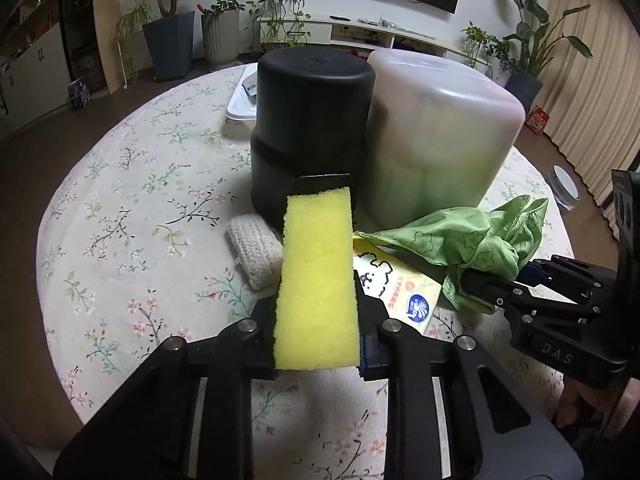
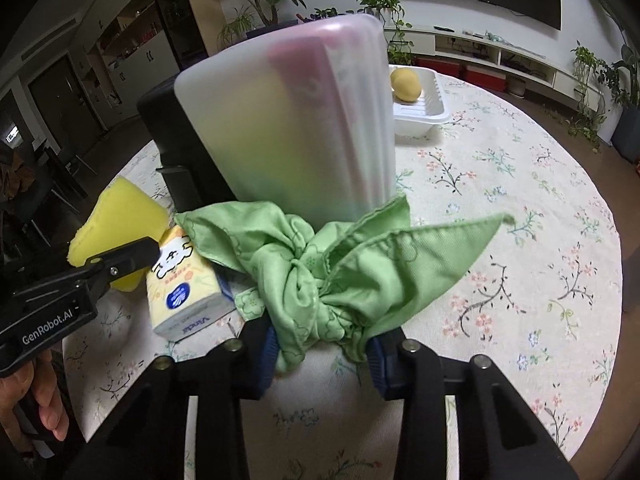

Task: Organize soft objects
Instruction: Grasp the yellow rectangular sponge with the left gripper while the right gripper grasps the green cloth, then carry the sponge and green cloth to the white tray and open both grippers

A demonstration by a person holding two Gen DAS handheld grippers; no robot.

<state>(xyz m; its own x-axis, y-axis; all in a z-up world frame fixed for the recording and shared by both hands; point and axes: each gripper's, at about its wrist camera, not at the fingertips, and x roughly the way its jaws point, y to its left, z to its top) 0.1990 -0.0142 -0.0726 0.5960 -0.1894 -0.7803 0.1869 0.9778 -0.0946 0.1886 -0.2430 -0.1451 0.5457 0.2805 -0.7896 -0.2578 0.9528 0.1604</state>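
Left fingers (image 1: 316,334) clamp yellow sponge (image 1: 316,280), right fingers (image 2: 322,354) pinch green cloth (image 2: 320,272), white tray (image 2: 420,114) w/ yellow thing (image 2: 406,84)

The left gripper (image 2: 132,258), seen at the lower left of the right wrist view, carried "GenRobot.AI" in white letters along its black body. The right gripper (image 1: 486,284), at the right edge of the left wrist view, showed the raised letters "DAS" on its black housing. The tissue pack (image 2: 188,288), left of centre in the right wrist view, bore the brand "Vinda" in blue, upside down, on its white end; above it sat a round blue logo and a line of orange characters too small to read. In the left wrist view the same pack (image 1: 394,286) showed only the blue logo and unreadable orange print.
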